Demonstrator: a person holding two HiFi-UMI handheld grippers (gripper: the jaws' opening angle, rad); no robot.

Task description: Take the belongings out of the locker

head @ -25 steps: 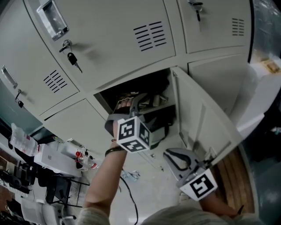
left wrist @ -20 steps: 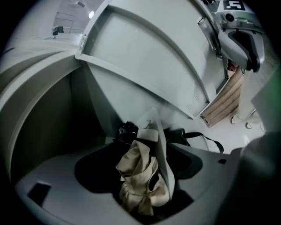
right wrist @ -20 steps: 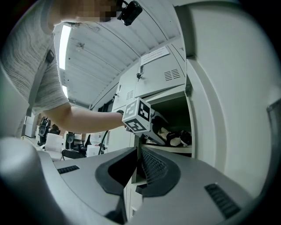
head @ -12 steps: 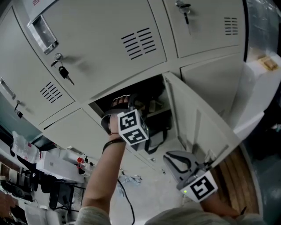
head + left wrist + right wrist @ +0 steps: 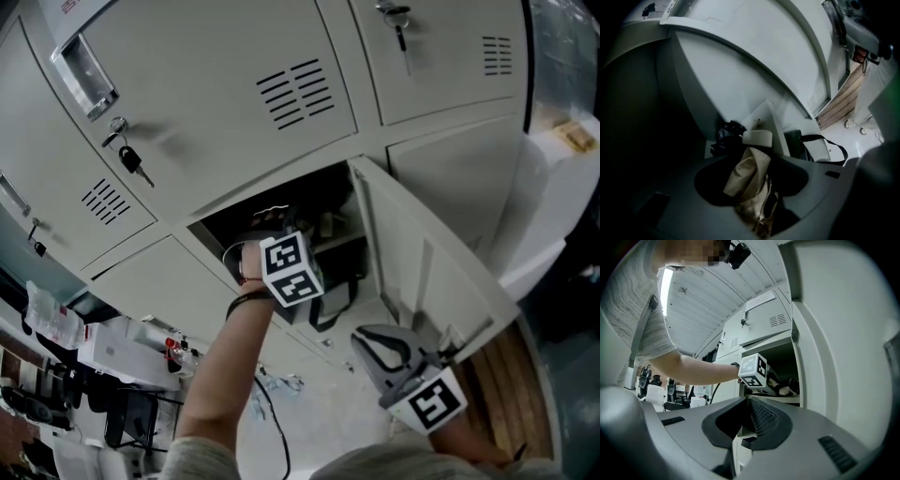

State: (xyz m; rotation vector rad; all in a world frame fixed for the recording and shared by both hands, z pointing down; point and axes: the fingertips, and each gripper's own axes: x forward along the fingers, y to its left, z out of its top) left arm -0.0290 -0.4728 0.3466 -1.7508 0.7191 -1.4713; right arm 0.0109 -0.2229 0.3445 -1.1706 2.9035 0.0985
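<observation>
Inside the locker (image 5: 328, 192), your left gripper (image 5: 751, 164) has just been closing on the tan bag (image 5: 745, 176) between its jaws, while your right gripper (image 5: 746, 401) has its jaws pressed together.

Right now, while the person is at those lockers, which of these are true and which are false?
1. The left gripper reaches in past an open locker door. True: the left gripper is inside, beside the open door.
2. The right gripper's jaws stand wide apart. False: the right gripper has its jaws together, with nothing between them.
3. The left gripper has nothing between its jaws. False: a crumpled tan bundle sits pinched between them, and the jaws have just been closing on it.
4. A key hangs from the lock of a closed locker door at the upper left. True: the key dangles there.
</observation>
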